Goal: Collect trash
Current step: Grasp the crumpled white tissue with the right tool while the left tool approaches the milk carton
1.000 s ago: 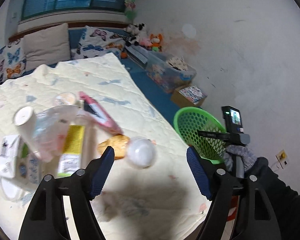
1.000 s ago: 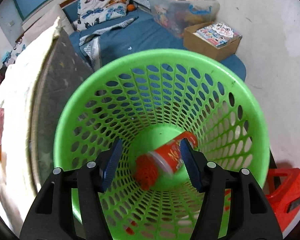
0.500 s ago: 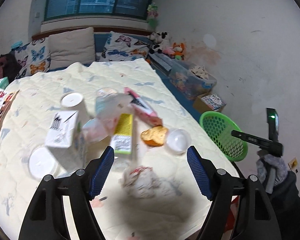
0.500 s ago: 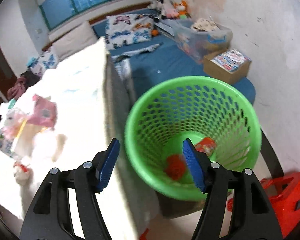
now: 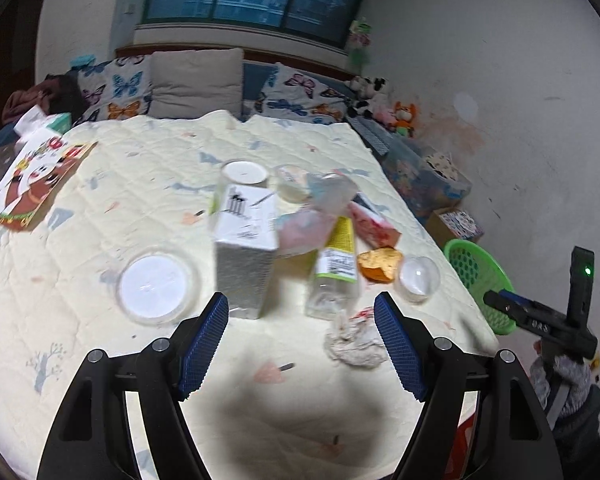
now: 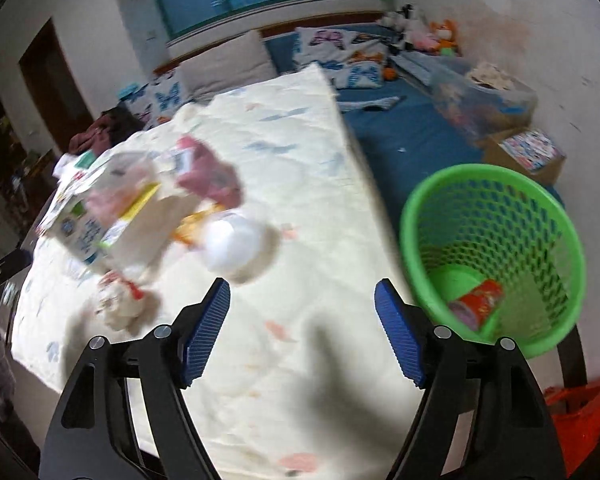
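A cream quilted bedspread (image 5: 148,184) fills most of the left wrist view, with trash heaped at its centre. In the right wrist view a green mesh basket (image 6: 496,216) stands on the floor at the right edge, beside the bed; a red printed cup (image 6: 478,302) lies on its side in the bottom, its lettering too small to read.

The largest piece on the bed is a white carton (image 5: 246,244) with black printed lines that cannot be read. Right of it lies a clear bottle (image 5: 334,268) with a yellow-green label, its text blurred. A round clear lid (image 5: 156,284) sits left of the carton. A crumpled tissue (image 5: 352,340) lies lower right, near a clear dome (image 5: 418,276).

The left gripper (image 5: 302,350) stands wide, nothing between its blue pads. The right gripper (image 6: 302,334) is opening over bare quilt, empty.
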Tool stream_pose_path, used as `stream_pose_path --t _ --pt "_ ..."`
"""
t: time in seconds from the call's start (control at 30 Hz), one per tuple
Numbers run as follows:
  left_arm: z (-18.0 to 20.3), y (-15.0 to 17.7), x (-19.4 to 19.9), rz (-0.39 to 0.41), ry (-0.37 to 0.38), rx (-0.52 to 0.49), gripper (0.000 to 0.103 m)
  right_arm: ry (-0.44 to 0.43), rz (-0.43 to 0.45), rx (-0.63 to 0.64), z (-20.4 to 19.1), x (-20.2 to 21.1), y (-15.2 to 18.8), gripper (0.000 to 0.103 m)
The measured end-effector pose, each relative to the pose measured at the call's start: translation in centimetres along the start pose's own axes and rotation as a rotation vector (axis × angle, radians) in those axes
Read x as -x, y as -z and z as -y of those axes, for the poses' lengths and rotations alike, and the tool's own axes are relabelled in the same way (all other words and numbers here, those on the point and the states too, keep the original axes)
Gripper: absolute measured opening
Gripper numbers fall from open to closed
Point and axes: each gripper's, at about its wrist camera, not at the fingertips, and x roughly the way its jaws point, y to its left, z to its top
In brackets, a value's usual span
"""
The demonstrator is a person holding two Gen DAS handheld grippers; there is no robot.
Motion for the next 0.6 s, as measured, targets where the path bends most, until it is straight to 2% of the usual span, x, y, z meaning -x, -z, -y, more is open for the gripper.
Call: stream_pose_path --t 0.4,0.6 --pt "-3.5 1.3 0.4 -0.004 -0.041 0.06 0.073 -0.146 -0.063 0.11 -8.9 -3.0 1.3 0.076" --pt "-4.6 1.6 0.2 -0.011 -0.049 0.078 0.073 -0.179 -0.087 0.149 -12.0 -4.7 1.8 0.076"
